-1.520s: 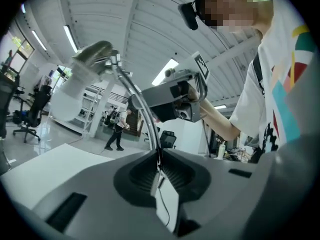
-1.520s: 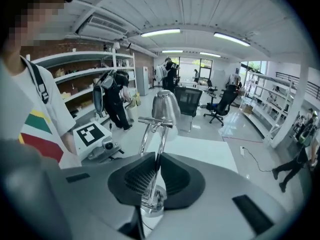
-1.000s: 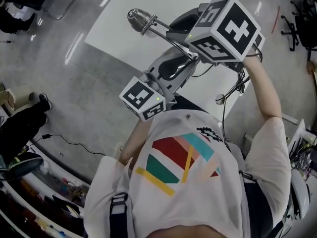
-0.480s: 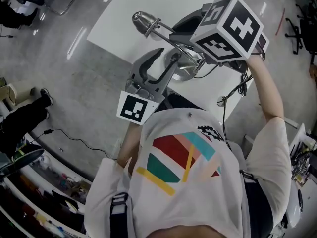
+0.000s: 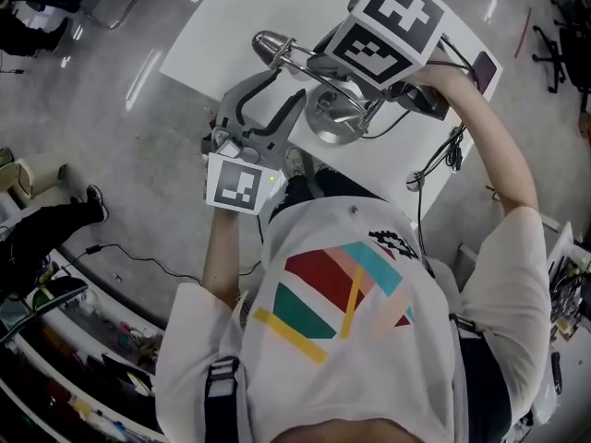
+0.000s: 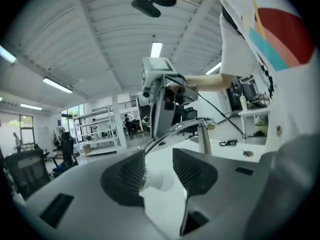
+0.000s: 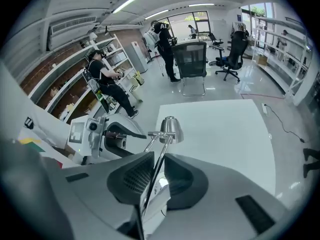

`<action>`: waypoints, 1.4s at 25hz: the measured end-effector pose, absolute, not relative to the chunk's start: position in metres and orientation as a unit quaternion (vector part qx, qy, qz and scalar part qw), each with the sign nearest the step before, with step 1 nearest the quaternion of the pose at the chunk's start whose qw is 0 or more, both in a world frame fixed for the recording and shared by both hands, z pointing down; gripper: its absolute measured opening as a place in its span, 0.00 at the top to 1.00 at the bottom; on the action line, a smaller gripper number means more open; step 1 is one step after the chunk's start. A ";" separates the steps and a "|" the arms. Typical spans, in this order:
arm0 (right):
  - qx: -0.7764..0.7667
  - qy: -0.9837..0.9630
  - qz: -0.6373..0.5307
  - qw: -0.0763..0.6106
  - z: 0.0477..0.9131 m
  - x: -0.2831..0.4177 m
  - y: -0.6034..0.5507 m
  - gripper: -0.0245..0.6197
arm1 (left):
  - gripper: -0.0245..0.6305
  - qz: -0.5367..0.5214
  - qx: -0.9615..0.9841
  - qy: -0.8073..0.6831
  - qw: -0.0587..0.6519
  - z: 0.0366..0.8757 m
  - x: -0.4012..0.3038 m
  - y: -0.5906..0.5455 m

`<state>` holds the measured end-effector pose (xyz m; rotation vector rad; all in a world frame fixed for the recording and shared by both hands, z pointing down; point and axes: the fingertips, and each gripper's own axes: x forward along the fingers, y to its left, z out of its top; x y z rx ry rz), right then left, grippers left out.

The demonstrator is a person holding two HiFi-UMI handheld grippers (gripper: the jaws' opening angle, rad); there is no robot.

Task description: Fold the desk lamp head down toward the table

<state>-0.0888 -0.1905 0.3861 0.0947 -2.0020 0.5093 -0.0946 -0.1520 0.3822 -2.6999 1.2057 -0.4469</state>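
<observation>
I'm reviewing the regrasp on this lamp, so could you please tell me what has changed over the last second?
The left hand-held gripper opened its jaws, came away from the lamp arm and swung left, rolling over; it now holds nothing. The right hand-held gripper stayed shut on the lamp arm. The lamp head and the table look unchanged.
</observation>
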 end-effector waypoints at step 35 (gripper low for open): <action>0.251 -0.911 0.148 0.293 0.345 0.016 -0.180 0.89 | 0.83 -0.344 -0.873 0.334 0.092 0.436 -0.059 -0.176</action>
